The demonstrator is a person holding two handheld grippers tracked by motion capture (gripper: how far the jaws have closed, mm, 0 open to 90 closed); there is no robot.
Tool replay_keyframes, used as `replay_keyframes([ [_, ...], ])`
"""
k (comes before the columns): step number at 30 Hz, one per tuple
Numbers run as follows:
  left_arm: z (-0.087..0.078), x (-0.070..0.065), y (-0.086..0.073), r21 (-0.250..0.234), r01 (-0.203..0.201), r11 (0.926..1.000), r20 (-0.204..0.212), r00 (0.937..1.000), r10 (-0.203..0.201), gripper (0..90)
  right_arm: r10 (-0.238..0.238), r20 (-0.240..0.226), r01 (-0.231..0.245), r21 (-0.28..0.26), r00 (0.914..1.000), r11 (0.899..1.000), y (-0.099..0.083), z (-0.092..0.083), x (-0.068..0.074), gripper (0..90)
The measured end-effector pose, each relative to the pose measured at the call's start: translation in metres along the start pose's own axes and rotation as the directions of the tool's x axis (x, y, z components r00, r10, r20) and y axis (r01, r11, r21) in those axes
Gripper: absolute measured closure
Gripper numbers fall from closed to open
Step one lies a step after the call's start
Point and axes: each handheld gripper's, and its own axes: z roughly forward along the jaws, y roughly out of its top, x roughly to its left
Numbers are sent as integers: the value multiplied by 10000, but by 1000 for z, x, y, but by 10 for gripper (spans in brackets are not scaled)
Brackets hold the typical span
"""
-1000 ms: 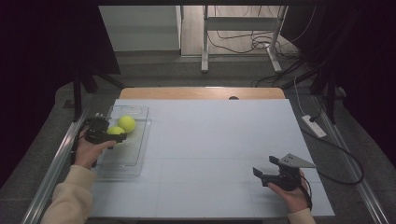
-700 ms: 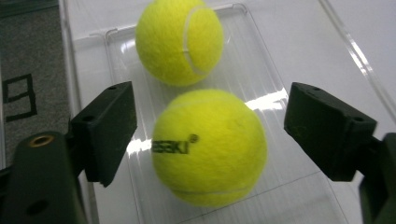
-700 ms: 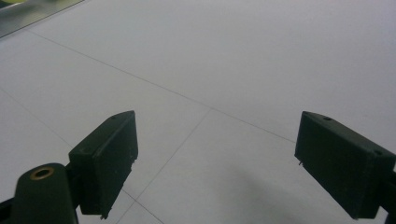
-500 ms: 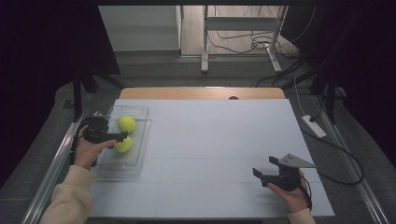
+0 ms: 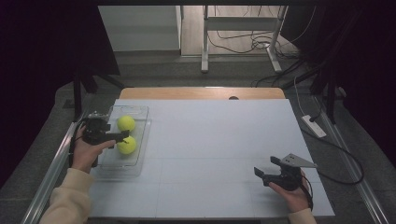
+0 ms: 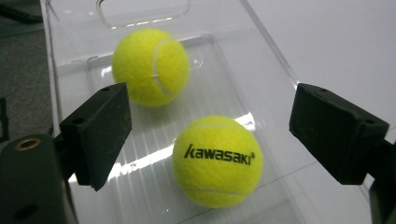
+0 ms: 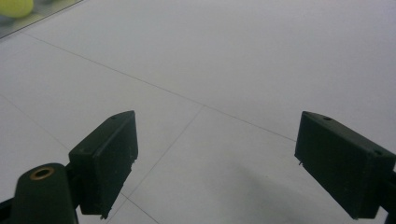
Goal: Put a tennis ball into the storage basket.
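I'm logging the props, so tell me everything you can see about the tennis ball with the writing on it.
The near ball is bright yellow felt with a pale curved seam and black "kawasaki" lettering facing the left gripper's camera. It rests on the ribbed floor of the clear plastic tray, apart from the far ball. The left gripper hangs open at it, jaws either side, not touching.

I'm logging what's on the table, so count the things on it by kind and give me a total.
Tennis balls: 2 (the Kawasaki-printed one, the plain-side one)
Clear plastic tray: 1
Grippers: 2 (left gripper, right gripper), both open
Total: 5
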Motion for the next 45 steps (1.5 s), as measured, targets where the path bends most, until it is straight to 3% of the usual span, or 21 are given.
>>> replay_keyframes([
  [6,-5,-10,0,-356,-185,9992,399,9990,199,143,55,-38,-55,-41,10000,10000,0,1,-2,132],
  [25,-17,-32,-10,-1129,-376,9929,1064,9931,497,140,-28,-38,28,-64,10000,10000,3,4,-3,136],
  [45,-25,-63,-33,-1954,-658,9785,1968,9748,1049,131,-147,7,147,-55,9999,9999,3,2,0,136],
])
